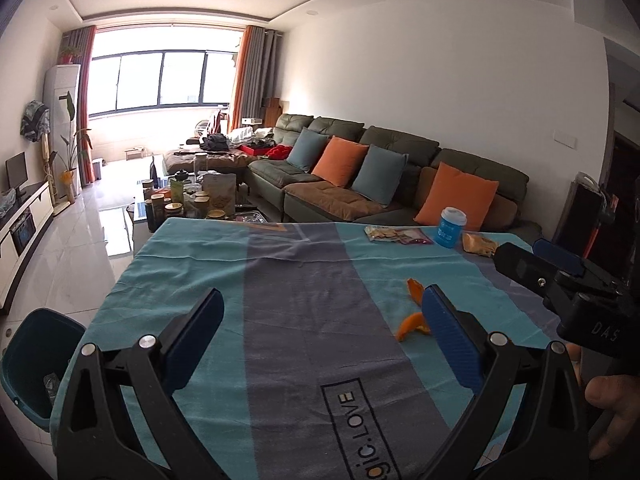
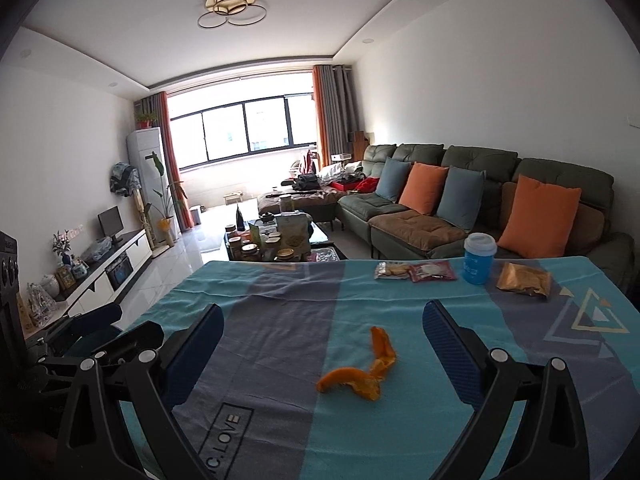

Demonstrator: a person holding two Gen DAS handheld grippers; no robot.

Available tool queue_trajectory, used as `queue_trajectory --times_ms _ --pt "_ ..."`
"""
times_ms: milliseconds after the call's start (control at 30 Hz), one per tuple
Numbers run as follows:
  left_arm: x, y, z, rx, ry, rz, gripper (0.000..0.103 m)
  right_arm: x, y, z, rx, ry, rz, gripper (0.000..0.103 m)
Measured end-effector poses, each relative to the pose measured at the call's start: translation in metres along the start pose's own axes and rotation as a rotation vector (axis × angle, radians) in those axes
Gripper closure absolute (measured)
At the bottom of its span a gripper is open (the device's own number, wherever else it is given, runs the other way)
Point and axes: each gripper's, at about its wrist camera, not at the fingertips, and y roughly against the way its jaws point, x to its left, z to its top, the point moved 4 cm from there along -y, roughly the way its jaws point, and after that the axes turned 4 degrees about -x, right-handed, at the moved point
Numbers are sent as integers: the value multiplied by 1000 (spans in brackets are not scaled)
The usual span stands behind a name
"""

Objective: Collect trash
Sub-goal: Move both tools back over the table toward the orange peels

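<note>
A: Orange peel (image 2: pixel 362 372) first. Curled strip, flat on the striped blue tablecloth (image 2: pixel 280 320), near-centre, sitting between our right gripper (image 2: pixel 323 354) fingers but not touched. Right claw spread wide, holding nothing.

B: Left gripper (image 1: pixel 323 334) same: jaws wide apart, empty, hovering over the near part of the cloth. From that view the peel (image 1: pixel 414 318) is at the right, partly behind the blue pad (image 1: pixel 450 336).

A: Rest of the trash is along the far edge: two snack wrappers (image 2: pixel 416 271), blue cup with white lid (image 2: pixel 478 259), crumpled gold packet (image 2: pixel 523 280). All well apart from the peel.

B: Teal bin (image 1: pixel 36 364) is on the floor off the near-left corner, something clear already inside.

A: Risks, we'd say: peel is thin and curved, so pads closing low could pinch the cloth with it and drag the cloth, and that could tip the cup. Closing too high, it probably slips out.

B: Also the two grippers are near each other. The right one (image 1: pixel 560 280) shows just right of ours, so we could collide carrying the peel across to the bin.

A: Room: middle and left of the table are bare, good lane toward the bin. Far edge is crowded; packet lies near the right edge and could get pushed off.

B: Bin sits below table level, so we'd have to clear the near-left edge before dropping.
</note>
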Motion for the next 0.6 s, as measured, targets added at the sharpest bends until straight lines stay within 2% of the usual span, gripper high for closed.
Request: queue_trajectory --times_ms 267,600 --pt "-23 -19 -7 17 -28 -41 6 -29 8 -14 23 -22 -76 7" --pt "-40 -55 -17 82 -85 -58 6 -61 -17 -27 100 -64 -102 7"
